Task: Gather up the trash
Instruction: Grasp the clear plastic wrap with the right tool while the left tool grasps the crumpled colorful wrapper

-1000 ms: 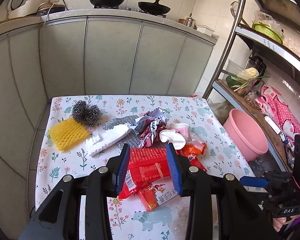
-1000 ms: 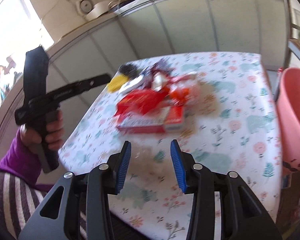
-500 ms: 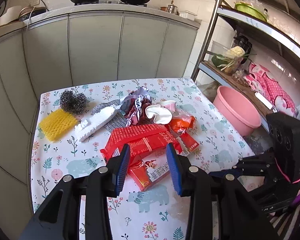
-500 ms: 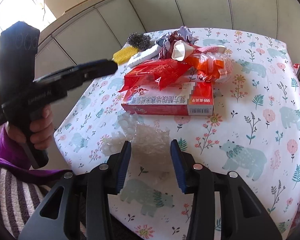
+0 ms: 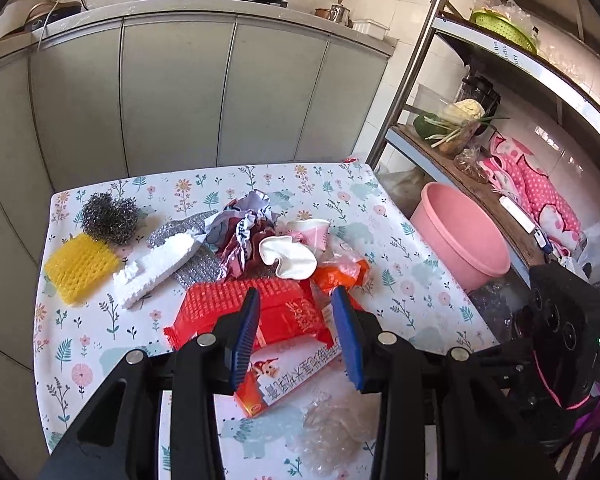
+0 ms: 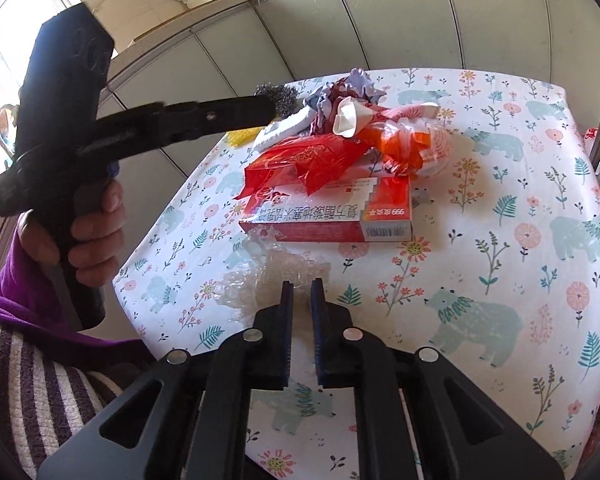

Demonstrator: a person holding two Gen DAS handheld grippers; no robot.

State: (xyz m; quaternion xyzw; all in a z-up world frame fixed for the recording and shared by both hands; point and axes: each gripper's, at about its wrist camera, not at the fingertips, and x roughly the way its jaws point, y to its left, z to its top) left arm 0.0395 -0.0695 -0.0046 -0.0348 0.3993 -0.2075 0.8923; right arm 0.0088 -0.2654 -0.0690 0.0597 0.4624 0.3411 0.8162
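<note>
Nearest: right hand-held gripper, jaws just closed, pinching the edge of the clear plastic wrap on the desk. Left hand-held gripper: jaws apart, empty, hovering over the red wrapper. Beyond: medicine box, orange bag, crumpled paper, foam. All uncollected. Pink basin stands empty beside the desk; likely the bin.

The right gripper has just closed on the clear plastic at the table's near edge
</note>
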